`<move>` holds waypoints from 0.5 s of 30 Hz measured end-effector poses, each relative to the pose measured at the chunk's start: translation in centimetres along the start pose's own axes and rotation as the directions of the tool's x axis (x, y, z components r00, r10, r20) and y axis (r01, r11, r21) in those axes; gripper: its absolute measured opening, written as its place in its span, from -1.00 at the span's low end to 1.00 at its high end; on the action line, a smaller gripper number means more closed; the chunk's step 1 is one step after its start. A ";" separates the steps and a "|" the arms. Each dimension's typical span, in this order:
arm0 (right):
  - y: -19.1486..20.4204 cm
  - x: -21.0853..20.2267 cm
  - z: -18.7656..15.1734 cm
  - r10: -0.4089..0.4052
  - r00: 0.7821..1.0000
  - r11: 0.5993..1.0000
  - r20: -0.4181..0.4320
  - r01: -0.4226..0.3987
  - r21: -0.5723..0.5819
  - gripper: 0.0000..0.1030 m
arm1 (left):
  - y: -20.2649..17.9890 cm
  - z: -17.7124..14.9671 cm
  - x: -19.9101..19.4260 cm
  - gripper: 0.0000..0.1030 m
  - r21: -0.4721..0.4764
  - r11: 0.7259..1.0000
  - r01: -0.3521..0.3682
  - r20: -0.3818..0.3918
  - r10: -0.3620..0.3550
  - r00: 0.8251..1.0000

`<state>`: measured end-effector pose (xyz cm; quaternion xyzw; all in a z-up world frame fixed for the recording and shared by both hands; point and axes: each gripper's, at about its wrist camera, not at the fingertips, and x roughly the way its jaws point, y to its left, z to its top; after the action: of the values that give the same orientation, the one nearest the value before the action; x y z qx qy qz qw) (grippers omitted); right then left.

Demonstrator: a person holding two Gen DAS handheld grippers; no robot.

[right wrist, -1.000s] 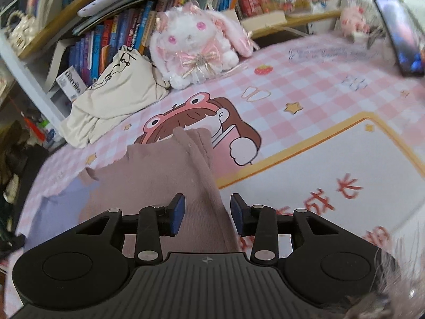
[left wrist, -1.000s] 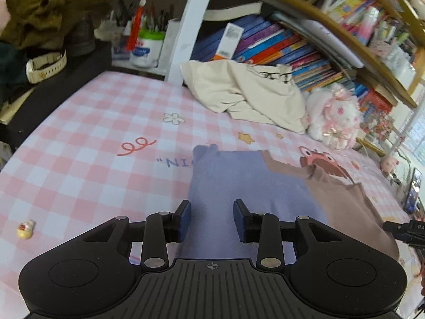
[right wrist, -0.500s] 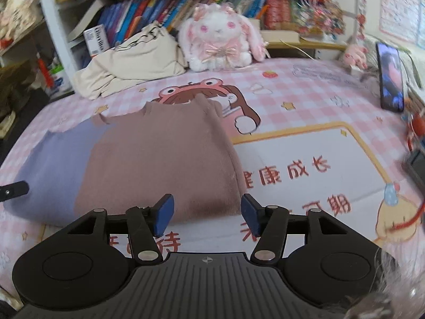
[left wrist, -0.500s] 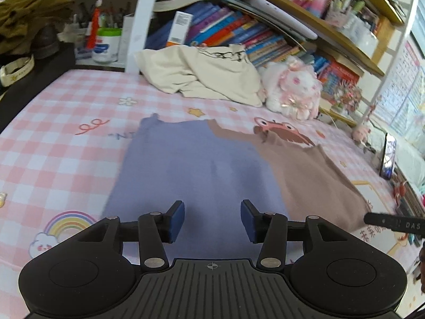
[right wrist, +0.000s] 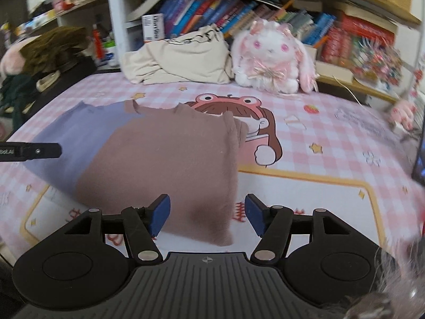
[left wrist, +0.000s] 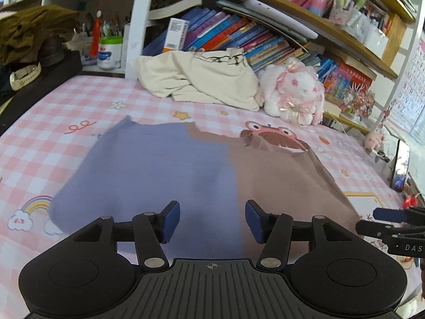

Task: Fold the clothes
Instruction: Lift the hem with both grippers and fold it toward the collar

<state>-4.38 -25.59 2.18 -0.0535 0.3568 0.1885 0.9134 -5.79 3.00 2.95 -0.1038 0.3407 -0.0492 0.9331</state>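
2 grippers hang with jaws widening over a two-tone garment spread flat on a pink checked bed sheet.

At far left an olive cloth heap point(left wrist: 32, 34) sits on a dark ledge, then a white tub point(left wrist: 109, 55) of pens under the bookshelf point(left wrist: 239, 34). The left gripper point(left wrist: 212, 222) hovers over the lavender half of the garment point(left wrist: 159, 170), blue pads spreading apart, nothing pinched between them. A crumpled cream shirt point(left wrist: 202, 79) lies behind the garment against the books. The garment's brown half partly covers a frog-hat cartoon print point(right wrist: 231, 106) on the sheet point(left wrist: 53, 111). The right gripper point(right wrist: 207, 214) hangs over the brown half's near corner, pads also spreading, cloth seen below them but not gripped. A white-and-pink plush rabbit point(right wrist: 271, 58) sits right of the shirt, and a phone point(left wrist: 400, 168) stands upright near the right edge.
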 end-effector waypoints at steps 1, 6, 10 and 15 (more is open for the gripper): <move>-0.5 -0.1 0.0 0.017 1.000 1.000 0.002 -0.017 -0.017 0.16 | -0.9 -0.1 -0.1 0.07 0.006 1.000 -0.011 0.003 0.011 1.000; -2.8 0.1 -0.6 0.100 0.995 0.991 -0.014 -0.101 -0.093 0.18 | -5.3 -1.3 -0.4 0.13 0.033 0.996 -0.077 0.008 0.077 0.997; -4.3 0.3 -1.5 0.165 0.985 0.978 -0.045 -0.170 -0.125 0.20 | -8.0 -2.8 -0.9 0.37 0.022 0.989 -0.148 -0.001 0.148 0.989; -5.4 0.6 -2.3 0.225 0.971 0.960 -0.080 -0.235 -0.154 0.20 | -9.8 -4.1 -1.3 0.53 0.014 0.973 -0.232 -0.045 0.233 0.971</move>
<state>-3.37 -30.90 -0.12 -0.0918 0.3723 0.3199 0.8664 -9.70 -6.95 2.91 -0.0579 0.3720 0.0566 0.9247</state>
